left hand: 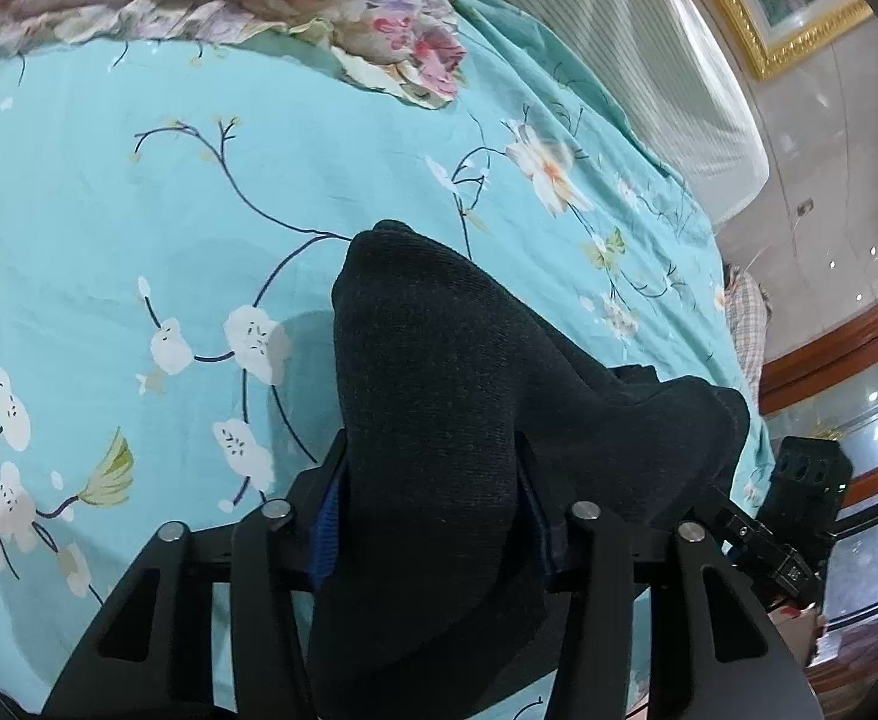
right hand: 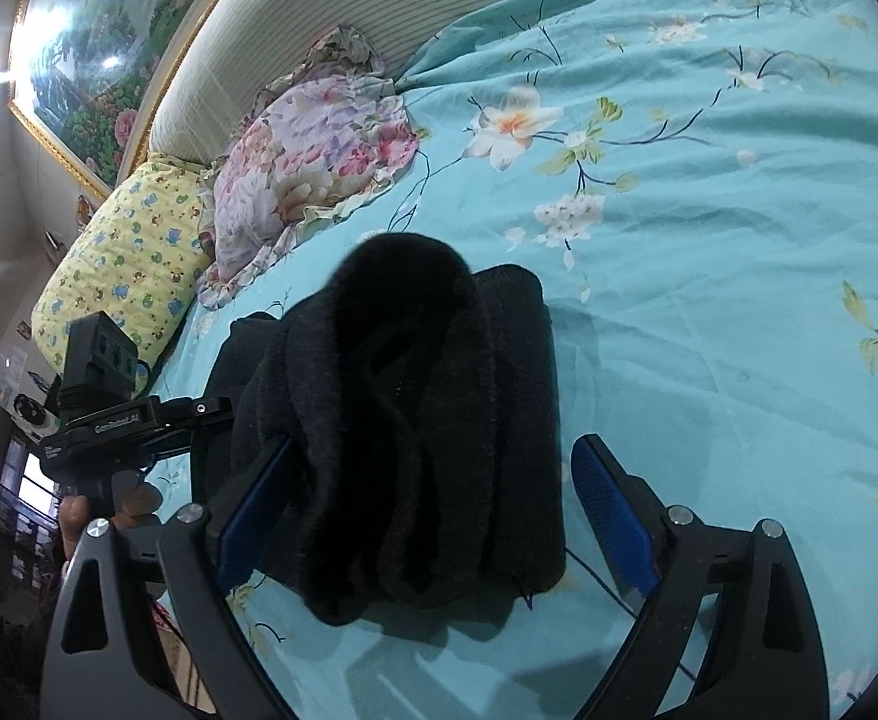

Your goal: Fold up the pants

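Item: dark knit pants [right hand: 414,420], bundled into a thick, several-layered fold at centre frame, lying on a turquoise floral bedsheet [right hand: 709,300] and partly lifted at the near edge. Left gripper [left hand: 432,516]: fingers pressed in on either side of the cloth, pinching a raised ridge of the pants that fills the lower centre of its view. Right gripper [right hand: 432,504]: fingers spread wide; the left blue pad [right hand: 258,498] lies against or under the bundle's edge, the right blue pad stands apart from the cloth at lower right, so nothing is clamped. Step in hand, as judged: carrying or setting down a fold of the bundle. To do it well, keep the left pinch deep enough to hold all layers together, lower the ridge squarely over the stack so edges align, and use the open right fingers to steady or smooth the free side before letting go. Right wrist view alone shows: the layered end of the bundle, a floral pillow [right hand: 312,162], a yellow print pillow [right hand: 120,264] and the left gripper's body at left. Left wrist view alone shows: the grasp itself, and what is possibly a checked garment [left hand: 748,312] at the bed's right edge, too small to confirm.
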Tool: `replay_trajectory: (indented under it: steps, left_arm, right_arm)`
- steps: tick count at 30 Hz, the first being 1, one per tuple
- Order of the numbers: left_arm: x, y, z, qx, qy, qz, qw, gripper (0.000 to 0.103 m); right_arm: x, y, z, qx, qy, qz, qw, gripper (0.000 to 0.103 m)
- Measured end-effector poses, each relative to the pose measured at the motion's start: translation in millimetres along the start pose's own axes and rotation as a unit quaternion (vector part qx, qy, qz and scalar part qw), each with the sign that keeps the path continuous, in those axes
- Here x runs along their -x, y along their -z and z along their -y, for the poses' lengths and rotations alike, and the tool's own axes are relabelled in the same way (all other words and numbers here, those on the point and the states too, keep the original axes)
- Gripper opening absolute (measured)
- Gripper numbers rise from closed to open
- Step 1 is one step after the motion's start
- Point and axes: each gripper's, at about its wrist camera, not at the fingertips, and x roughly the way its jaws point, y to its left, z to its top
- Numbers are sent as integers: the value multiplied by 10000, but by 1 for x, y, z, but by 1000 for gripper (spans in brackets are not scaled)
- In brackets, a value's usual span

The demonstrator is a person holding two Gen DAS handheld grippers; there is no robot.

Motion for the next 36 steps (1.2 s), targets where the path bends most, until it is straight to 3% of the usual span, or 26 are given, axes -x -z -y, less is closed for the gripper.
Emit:
replay_trajectory:
  steps: [11,15,20,26,36]
  left_arm:
    - [-5,-5,-20,371,376,-46,9986,43]
    - [-6,-6,-22,473,434,-34,9979,40]
    - [-2,-6,-18,479,419,27,9980,35]
    - [16,-4,-14,396,432,156,9982,32]
    - [68,-1,-31,474,169,522,9974,32]
  right_arm:
    - [-18,-11,7,-149,-270,-197,9993,92]
    - [-24,-14,8,-254,-304,-362,9986,68]
    - [-19,-14,4,-271,-370,-335,9984,54]
    - [-8,-17,-10,-191,-486,-181,9985,47]
    - [-12,-22,-48,62,-753,-146,9970,46]
